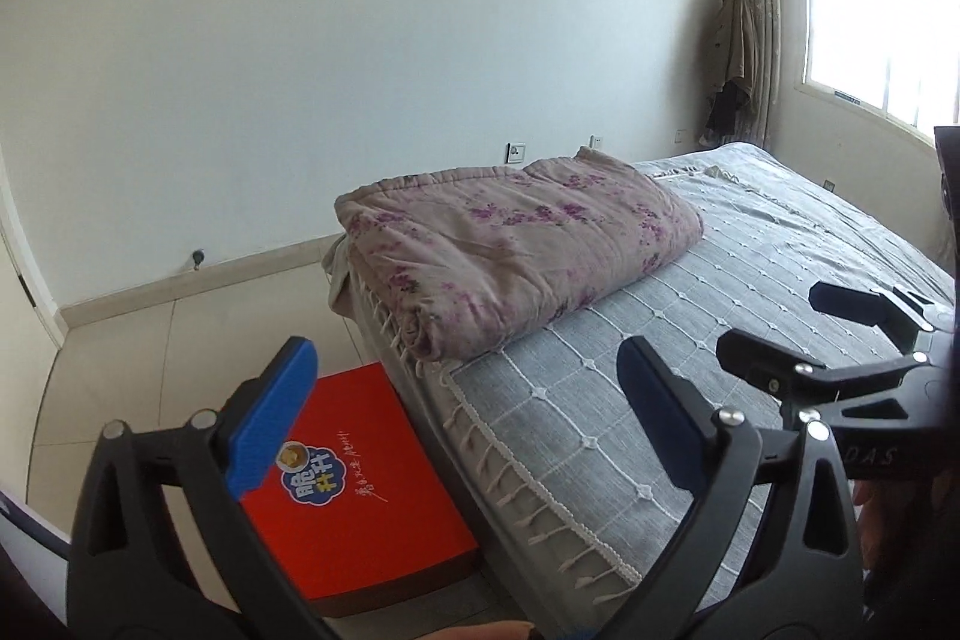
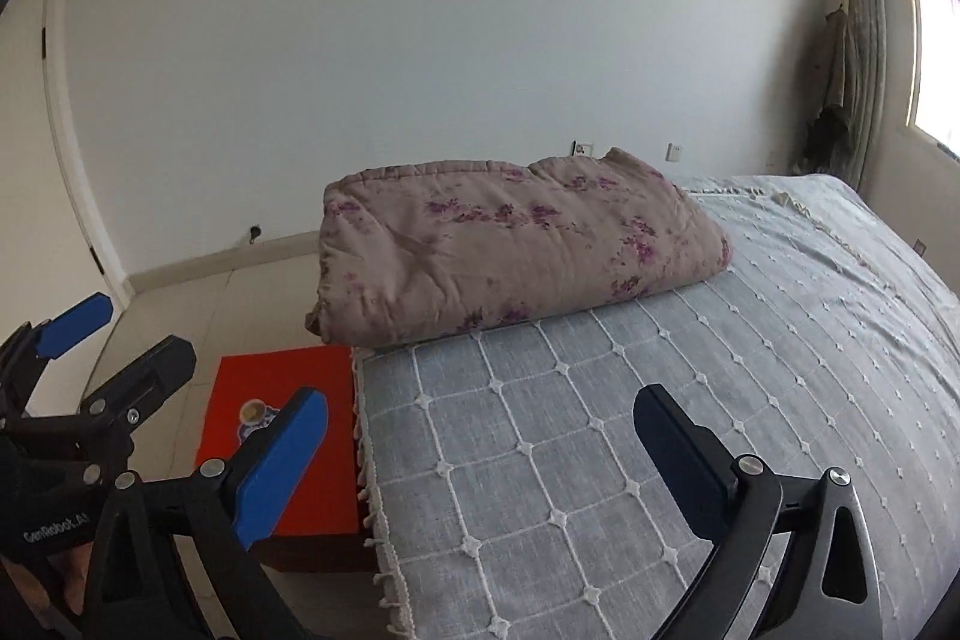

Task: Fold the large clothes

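Left wrist footage was filled first by the bed (image 1: 690,340), covered with a grey grid-stitched spread, and on its near corner the folded floral quilt (image 1: 516,250) was laid, touching neither tool. A red box (image 1: 360,484) was seen on the floor just beside the bed's fringed edge. Both the left gripper (image 1: 468,418) and the right gripper (image 2: 480,454) were held with jaws spread wide and nothing between them.
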`<state>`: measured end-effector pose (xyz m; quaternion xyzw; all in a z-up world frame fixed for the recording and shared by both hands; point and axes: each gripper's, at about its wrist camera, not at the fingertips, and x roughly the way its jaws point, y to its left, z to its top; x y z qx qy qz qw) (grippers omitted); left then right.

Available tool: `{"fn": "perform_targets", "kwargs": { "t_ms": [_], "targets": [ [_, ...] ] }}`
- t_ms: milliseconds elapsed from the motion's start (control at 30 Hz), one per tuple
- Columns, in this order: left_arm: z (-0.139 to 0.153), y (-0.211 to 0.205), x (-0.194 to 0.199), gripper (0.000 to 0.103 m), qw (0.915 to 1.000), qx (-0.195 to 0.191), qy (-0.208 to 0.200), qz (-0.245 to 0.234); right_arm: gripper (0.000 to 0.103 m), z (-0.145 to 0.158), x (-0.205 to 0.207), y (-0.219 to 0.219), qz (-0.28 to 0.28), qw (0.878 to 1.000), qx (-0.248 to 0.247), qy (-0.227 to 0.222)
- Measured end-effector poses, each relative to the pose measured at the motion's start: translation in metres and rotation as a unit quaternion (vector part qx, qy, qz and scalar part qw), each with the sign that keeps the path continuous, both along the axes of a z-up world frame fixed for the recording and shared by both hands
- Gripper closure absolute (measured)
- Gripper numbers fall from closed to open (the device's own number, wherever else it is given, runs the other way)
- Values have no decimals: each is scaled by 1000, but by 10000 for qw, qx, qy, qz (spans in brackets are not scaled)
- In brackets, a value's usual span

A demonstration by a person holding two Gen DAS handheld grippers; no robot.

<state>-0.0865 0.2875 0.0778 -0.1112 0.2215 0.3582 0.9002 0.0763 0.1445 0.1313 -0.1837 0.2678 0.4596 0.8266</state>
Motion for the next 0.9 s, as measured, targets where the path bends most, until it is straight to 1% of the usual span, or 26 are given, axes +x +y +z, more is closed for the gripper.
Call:
{"fn": "perform_targets", "kwargs": {
  "t_ms": [100,167,367,700,900],
  "targets": [
    [5,-4,-4,1,10000,10,40,45,0,2,-3,-4,26,9999,72,134],
    [9,-8,-7,1,9999,74,59,107,0,2,-7,-5,-5,9999,76,144],
    [11,-16,-14,1,9997,117,45,192,0,7,-21,-13,-197,9997,84,-105],
    [14,-27,-20,1,9997,207,54,108,0,17,-31,-26,-386,9986,285,-233],
    [17,-25,-20,1,9997,176,68,142,0,18,-36,-24,-439,9980,259,-386]
  ]
}}
